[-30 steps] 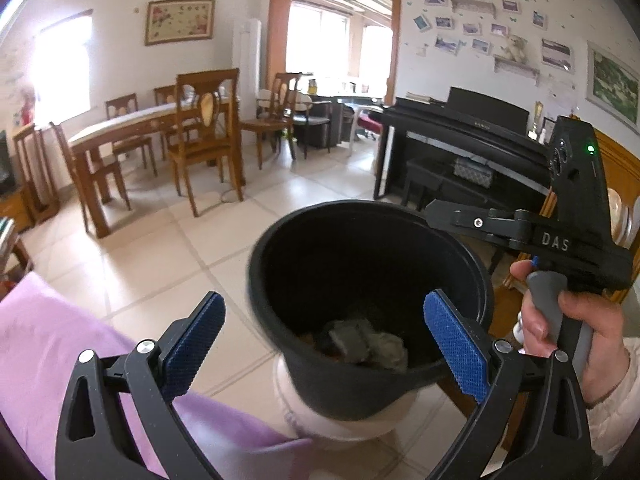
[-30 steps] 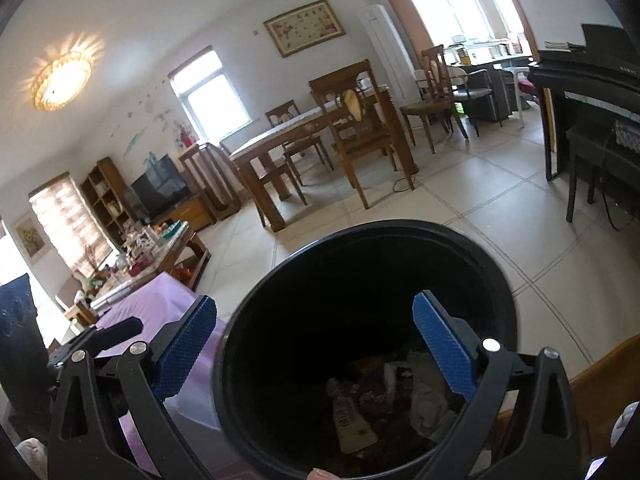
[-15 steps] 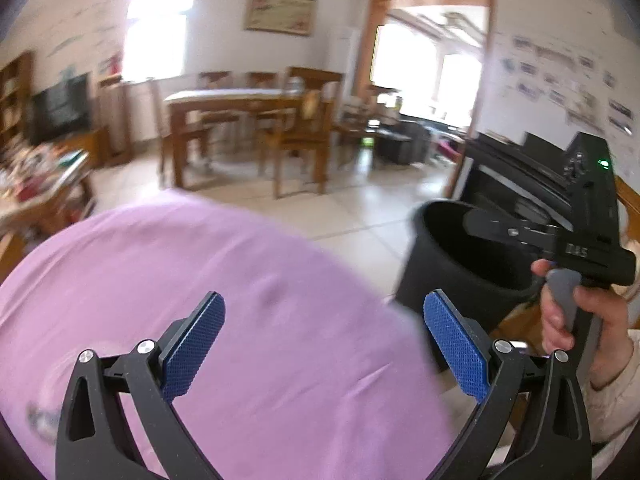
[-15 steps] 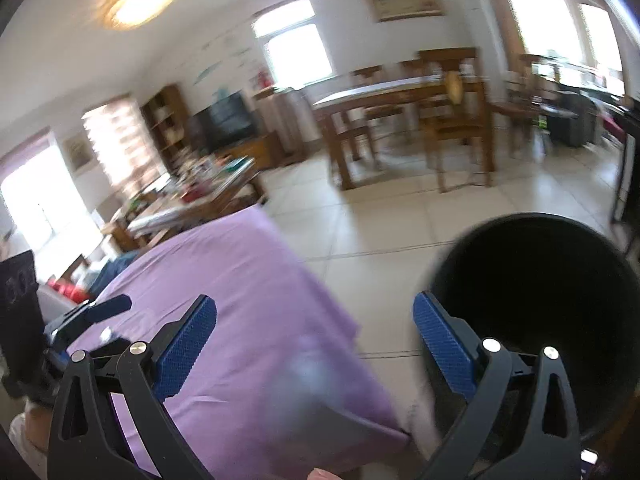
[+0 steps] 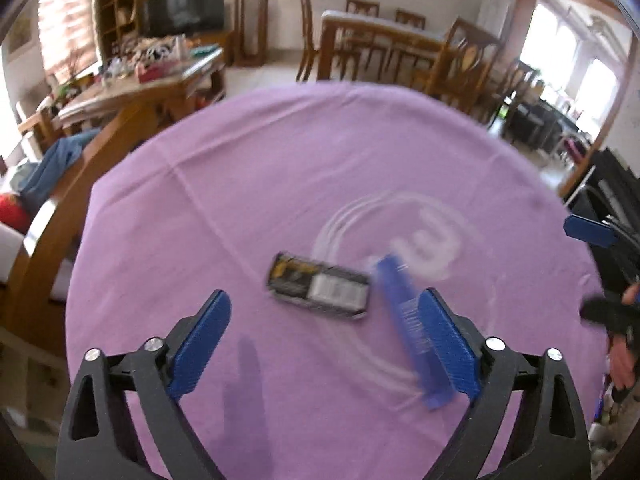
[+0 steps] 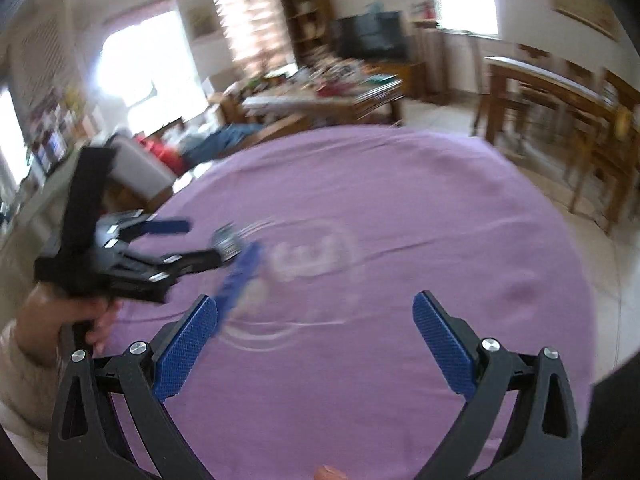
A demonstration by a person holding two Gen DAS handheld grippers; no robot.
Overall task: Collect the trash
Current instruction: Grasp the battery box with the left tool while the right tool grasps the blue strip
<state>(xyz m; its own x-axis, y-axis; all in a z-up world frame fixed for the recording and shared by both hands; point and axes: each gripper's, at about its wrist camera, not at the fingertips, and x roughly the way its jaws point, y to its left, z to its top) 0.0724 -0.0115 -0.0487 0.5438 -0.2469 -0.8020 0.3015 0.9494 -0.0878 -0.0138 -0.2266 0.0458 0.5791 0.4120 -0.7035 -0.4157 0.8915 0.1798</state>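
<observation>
The dark wrapper [image 5: 319, 288] is the piece of trash we are after. It lies flat on the purple cloth [image 5: 280, 168] of the worktop, at the near-left edge of the white circular print [image 5: 400, 240] on that cloth. Its long axis runs across the left wrist view, tilted slightly down to the right, with a pale label at its right end. Just to the right of the wrapper lies a blue comb [image 5: 404, 320], its length running roughly away from us, so the two sit close together and nearly at right angles.

From the wrapper outward: our left tongs [image 5: 326, 340] hang just short of it, pointing steeply down, and the wrapper shows ahead of them and between the lines of the two pads. Their jaws stand wide apart with nothing between them, and they have just been closing a little. In the right wrist view the left tongs [image 6: 180, 240] reach in from the left over the wrapper's spot, while our right tongs [image 6: 316, 348] are further from it, over bare cloth on the far side of the print, jaws also apart and empty.

We judge the left hand the nearer one. The pads would best close across the wrapper's short side, keeping clear of the comb.
</observation>
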